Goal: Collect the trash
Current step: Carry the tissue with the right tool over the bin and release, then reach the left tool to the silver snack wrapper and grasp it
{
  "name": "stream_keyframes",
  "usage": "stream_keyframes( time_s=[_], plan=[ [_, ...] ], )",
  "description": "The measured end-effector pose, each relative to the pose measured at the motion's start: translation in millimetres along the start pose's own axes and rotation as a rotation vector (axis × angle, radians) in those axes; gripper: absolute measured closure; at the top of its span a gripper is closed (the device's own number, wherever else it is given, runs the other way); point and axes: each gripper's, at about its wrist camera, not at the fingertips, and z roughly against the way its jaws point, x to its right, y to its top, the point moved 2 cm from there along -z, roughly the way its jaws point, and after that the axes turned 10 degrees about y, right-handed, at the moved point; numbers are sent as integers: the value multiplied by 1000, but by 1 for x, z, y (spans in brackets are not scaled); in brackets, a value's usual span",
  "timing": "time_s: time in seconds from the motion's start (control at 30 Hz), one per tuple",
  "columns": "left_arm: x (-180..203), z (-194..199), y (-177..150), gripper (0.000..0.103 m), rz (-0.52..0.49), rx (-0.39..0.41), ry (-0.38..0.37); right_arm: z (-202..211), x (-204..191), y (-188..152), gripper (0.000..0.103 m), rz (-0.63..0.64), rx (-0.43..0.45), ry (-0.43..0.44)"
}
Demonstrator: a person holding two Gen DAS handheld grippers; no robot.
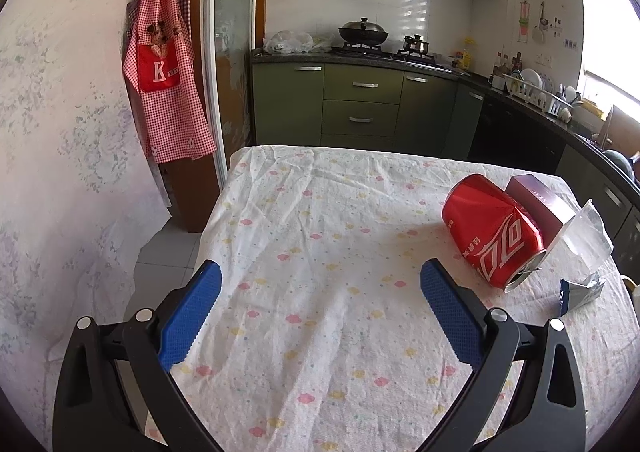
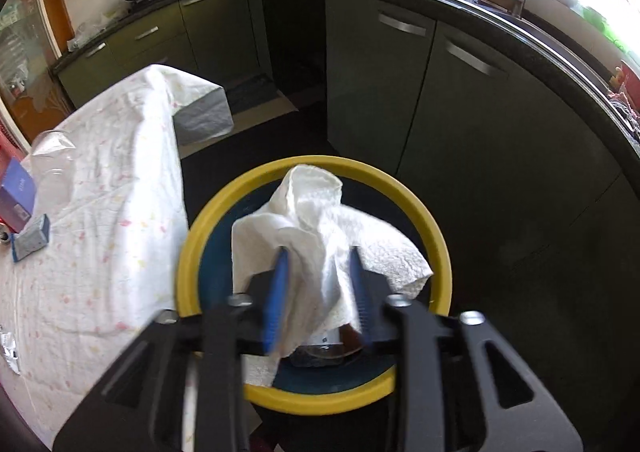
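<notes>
Paper towel [image 2: 320, 236] hung crumpled between our right gripper [image 2: 318, 292] fingers, directly over the yellow-rimmed bin [image 2: 436, 236]. Those fingers were partway open, blue pads looked off the paper on both sides, so we read it as released or dropping, not gripped. Blur made actual contact hard to call.

Bin sat on the floor just beside the tabletop [image 2: 100, 252] edge. Inside it, under the towel, we saw something clear and something dark, probably trash that had already gone in; too hidden to name.

Left gripper [image 1: 320, 292] hovered over the tabletop, fingers wide open, nothing between them.

Left to collect, as far as we could see:
- crushed red cola can [image 1: 494, 232], on its side, at the right of the left wrist view
- maroon box [image 1: 536, 200], touching the can on its far side
- clear plastic cup [image 2: 52, 164], lying next to the box
- small blue-edged carton [image 2: 32, 238] near the tabletop edge
- bit of foil wrapper [image 2: 8, 348] at the near edge

Our judgement: task roughly a third done, towel going in, five or so pieces remaining. Can was nearest the left gripper, so a sensible next pick.
</notes>
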Motion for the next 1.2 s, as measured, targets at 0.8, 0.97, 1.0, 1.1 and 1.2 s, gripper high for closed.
stream_keyframes(
  time_s=[0.8,0.97,1.0,1.1,1.2],
  plan=[
    [73,52,-11,5,-294,86,-262,37,-66,-61,37,-35,57,209],
    [111,101,-34,5,-578,73,-568,42,-73,-63,37,-9,64,226],
    [119,111,-42,5,-663,75,-631,44,-74,-63,37,-8,66,233],
    [139,136,-67,5,-908,81,-769,45,-75,-64,36,-7,66,244],
    [153,144,-82,5,-1081,53,-828,45,-76,-66,36,-11,63,259]
  ],
)
